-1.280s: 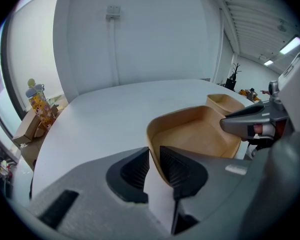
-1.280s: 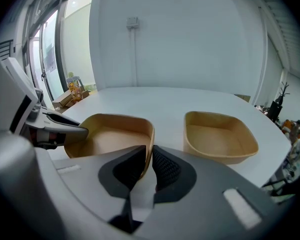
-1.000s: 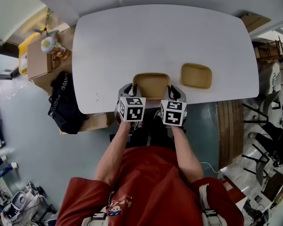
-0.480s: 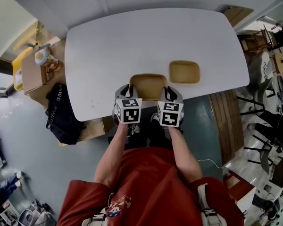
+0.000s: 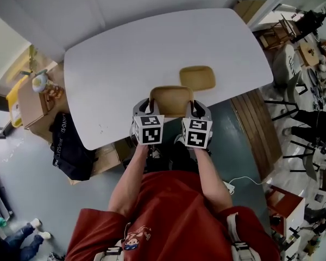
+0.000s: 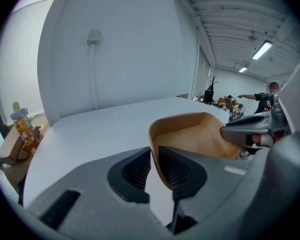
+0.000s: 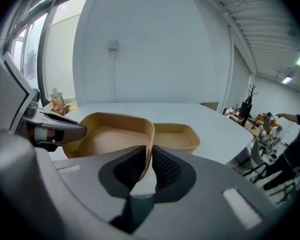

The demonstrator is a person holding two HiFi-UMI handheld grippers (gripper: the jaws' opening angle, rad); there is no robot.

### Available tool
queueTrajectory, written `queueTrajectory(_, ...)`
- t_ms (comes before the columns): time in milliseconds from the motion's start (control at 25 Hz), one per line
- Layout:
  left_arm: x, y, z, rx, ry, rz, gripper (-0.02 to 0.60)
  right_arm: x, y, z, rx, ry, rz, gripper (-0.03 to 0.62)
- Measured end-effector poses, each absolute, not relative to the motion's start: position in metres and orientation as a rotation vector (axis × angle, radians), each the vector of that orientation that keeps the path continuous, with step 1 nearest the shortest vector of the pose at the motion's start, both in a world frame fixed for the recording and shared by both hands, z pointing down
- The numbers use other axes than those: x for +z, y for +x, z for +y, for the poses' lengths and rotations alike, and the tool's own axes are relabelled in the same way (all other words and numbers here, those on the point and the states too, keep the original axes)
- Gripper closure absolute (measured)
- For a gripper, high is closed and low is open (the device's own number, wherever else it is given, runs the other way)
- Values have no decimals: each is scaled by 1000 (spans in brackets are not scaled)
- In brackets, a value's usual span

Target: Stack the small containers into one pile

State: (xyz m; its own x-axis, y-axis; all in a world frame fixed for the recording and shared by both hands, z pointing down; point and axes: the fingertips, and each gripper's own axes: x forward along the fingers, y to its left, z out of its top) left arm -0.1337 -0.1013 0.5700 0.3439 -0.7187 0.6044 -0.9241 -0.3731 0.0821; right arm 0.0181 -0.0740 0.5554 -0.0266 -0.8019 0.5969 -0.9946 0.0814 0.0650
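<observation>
A shallow tan rectangular fibre container (image 5: 172, 99) is at the near edge of a white rounded table (image 5: 125, 53). The left gripper (image 6: 154, 165) has just been closing and pinches one rim, and the right gripper (image 7: 149, 164) clamps the opposite rim. A second tan container (image 5: 197, 78) rests on the table

White table (image 5: 152, 48), black bag (image 5: 70, 145), cardboard box (image 5: 32, 99)

left gripper (image 6: 154, 158): head view, jaws under its own marker cube.
right gripper (image 7: 148, 158): same, jaws under cube.
held container (image 5: 172, 98): head view, 6 o'clock rim covered by both grippers; left gripper view, 3 o'clock end behind right gripper.
2nd container (image 7: 176, 135): right gripper view, 9 o'clock end behind held container's rim.
person (image 7: 297, 134): cut by 3 o'clock edge.
bits (image 5: 41, 82) on box (image 5: 28, 105): too small to ID.
</observation>
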Motion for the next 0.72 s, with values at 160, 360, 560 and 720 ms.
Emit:
queueTrajectory(160, 559, -116, -100, 663, 2239, -1419, 528, 544, 35, -70, 504, 1816, -1861, 554)
queueTrajectory(360, 550, -89, -104, 659, 2282, -1395, 526, 535, 62, -70, 496, 1862, -1851, 556)
queueTrajectory(560, 546, -70, -112, 664, 2295, -1405, 526, 533, 81, -78, 497, 1881, -1858, 557)
queueTrajectory(720, 540, -49, -119, 664, 2302, -1411, 526, 527, 102, -85, 489, 1888, -1872, 557)
